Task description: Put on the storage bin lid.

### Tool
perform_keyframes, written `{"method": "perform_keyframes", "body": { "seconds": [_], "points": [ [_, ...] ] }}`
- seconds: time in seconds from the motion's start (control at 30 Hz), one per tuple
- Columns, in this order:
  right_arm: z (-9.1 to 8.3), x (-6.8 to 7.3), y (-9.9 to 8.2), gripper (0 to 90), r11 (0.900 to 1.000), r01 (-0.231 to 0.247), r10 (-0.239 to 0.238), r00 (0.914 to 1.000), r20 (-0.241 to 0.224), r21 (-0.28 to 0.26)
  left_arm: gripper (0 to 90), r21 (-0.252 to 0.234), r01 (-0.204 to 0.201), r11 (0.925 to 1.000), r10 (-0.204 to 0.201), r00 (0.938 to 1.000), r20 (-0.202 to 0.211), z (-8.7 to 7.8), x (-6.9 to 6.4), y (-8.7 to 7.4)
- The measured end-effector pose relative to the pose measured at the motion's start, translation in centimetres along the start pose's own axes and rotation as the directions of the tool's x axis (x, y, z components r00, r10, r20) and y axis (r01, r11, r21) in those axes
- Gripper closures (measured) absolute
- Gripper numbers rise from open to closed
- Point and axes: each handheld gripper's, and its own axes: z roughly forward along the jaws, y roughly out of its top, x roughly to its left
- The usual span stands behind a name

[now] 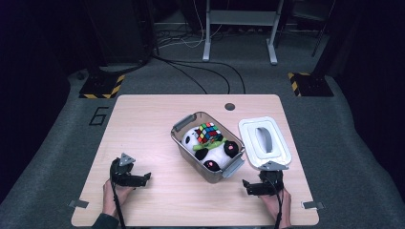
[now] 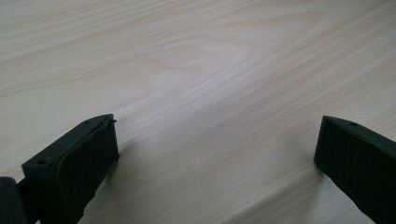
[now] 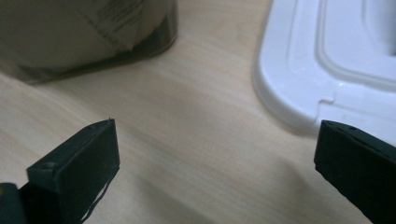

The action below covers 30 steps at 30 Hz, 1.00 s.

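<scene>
High view: wooden table [image 1: 143,119] on a grey floor, with a clear plastic bin [image 1: 208,146] set slantwise right of centre, well inside every edge. Inside the bin, a panda toy [image 1: 211,151] lying along the bottom and a puzzle cube [image 1: 208,132] resting on top of it. White lid [image 1: 265,142] flat on the wood just right of the bin, apart from it by a narrow strip, its outer side close to the table's right edge. Left gripper [image 1: 146,178] held low near the front left part of the table, jaws pointing right toward the bin but well apart from it, with a broad stretch of bare wood between and more bare wood behind toward the far left corner. Right gripper [image 1: 246,183] near the front edge, just below the lid and beside the bin's near corner, jaws pointing left. Left gripper view: jaws spread wide and released, holding nothing, plain wood grain ahead. Right gripper view: jaws likewise spread wide, grasping nothing; bin wall [image 3: 88,37] ahead at the upper left, rounded lid corner [image 3: 327,70] at the upper right near the right jaw, a wedge of bare wood running between the two. Small dark hole [image 1: 229,106] near the table's far edge, behind the bin.
</scene>
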Motion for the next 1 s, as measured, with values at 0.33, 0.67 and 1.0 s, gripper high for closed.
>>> {"method": "perform_keyframes", "body": {
  "seconds": [0.33, 0.67, 1.0],
  "points": [
    [-0.5, -2.2, 3.3, 0.0, 0.9996, -0.01, 0.011, 0.9991, 0.041, -0.026, 0.0, -0.004, -0.002, 1.0, 0.002, 1.0, 0.0, 0.0, 0.0, -0.1],
    [0.0, -4.6, 6.2, 0.0, 0.9996, -0.018, 0.02, 0.9959, 0.088, -0.021, 0.0, -0.003, -0.004, 1.0, 0.004, 1.0, 0.003, 0.0, -0.1, -0.1],
    [2.3, -7.2, 8.1, 0.3, 0.9968, -0.078, 0.076, 0.9905, 0.114, 0.013, 0.0, -0.004, -0.001, 1.0, 0.001, 1.0, 0.002, 0.0, -0.2, -0.1]
  ]
}}
